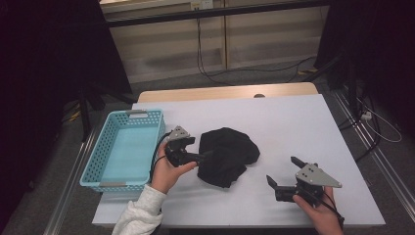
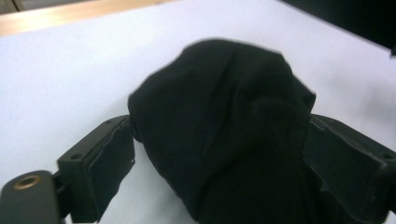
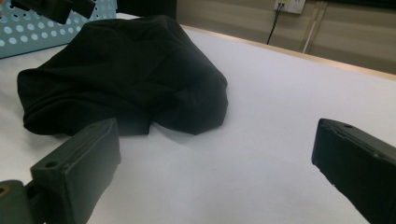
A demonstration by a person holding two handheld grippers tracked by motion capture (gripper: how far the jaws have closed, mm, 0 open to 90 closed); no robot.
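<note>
A crumpled black cloth (image 1: 225, 152) lies in a heap near the middle of the white table (image 1: 293, 122). My left gripper (image 1: 201, 156) is at the cloth's left edge, pointing right into it. In the left gripper view the cloth (image 2: 224, 116) bulges between the jaws of the left gripper (image 2: 217, 123), which stand wide apart without pinching it. My right gripper (image 1: 281, 170) is held open above the table's front right, a short way from the cloth. Nothing is between the jaws of the right gripper (image 3: 217, 130), and the cloth (image 3: 121, 70) lies beyond them.
A light blue perforated basket (image 1: 98, 183) stands empty at the table's left side, close to my left hand; its wall (image 3: 28, 32) is visible behind the cloth. A wooden strip (image 1: 225, 92) runs along the table's far edge. Cables hang on the wall behind.
</note>
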